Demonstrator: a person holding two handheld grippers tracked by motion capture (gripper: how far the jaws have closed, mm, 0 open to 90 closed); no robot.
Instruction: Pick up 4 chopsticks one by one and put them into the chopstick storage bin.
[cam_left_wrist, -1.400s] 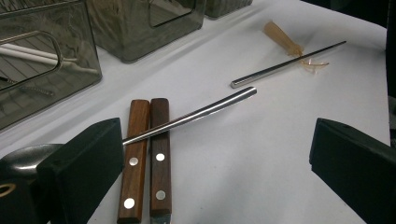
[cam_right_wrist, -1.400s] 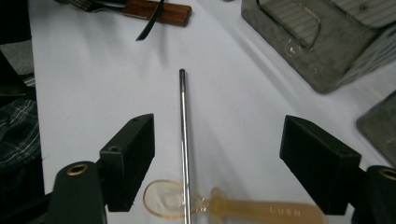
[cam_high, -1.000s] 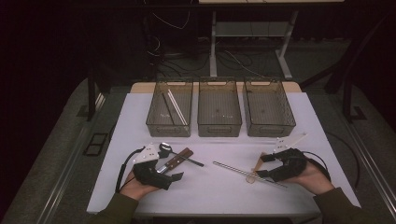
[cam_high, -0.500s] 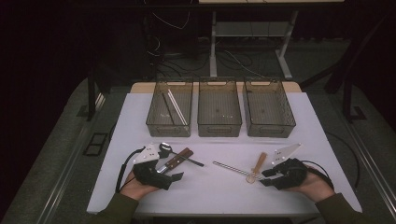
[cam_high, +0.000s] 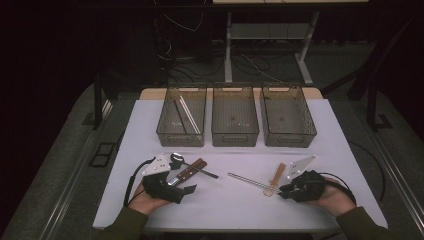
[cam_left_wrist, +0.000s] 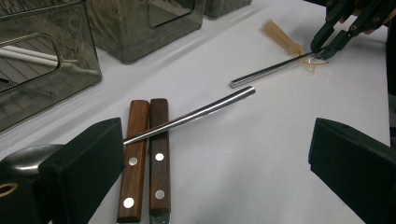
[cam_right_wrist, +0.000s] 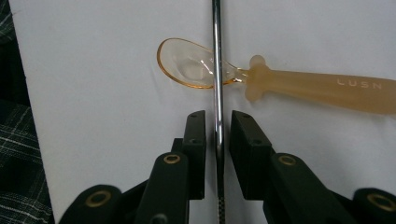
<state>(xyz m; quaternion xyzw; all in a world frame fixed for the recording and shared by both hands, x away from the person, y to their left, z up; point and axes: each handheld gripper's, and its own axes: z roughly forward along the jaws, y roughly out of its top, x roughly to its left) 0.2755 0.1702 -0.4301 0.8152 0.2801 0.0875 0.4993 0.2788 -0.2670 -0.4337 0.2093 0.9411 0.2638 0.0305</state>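
Observation:
A thin metal rod (cam_right_wrist: 217, 70) lies across the bowl of a clear amber spoon (cam_right_wrist: 201, 65) on the white table (cam_high: 230, 200). My right gripper (cam_right_wrist: 217, 116) straddles the near end of the rod. Its jaws have just been closing, and a sliver of gap remains on each side. From above, the rod (cam_high: 247, 180), the spoon (cam_high: 276, 177) and the right gripper (cam_high: 285, 191) sit at the front right. My left gripper (cam_left_wrist: 215, 177) stands wide open at the front left (cam_high: 175, 190), over two wooden-handled knives (cam_left_wrist: 144, 163) and a steel-handled spoon (cam_left_wrist: 196, 112).
Three smoky plastic bins stand in a row at the back: left (cam_high: 181, 122), middle (cam_high: 235, 120), right (cam_high: 287, 117). The left bin holds a white stick and a dark one. The table's front edge runs just under both hands.
The right gripper has shifted slightly toward the front edge, onto the rod's end by the spoon bowl, and its jaws have narrowed around the rod. The left gripper has stayed put.

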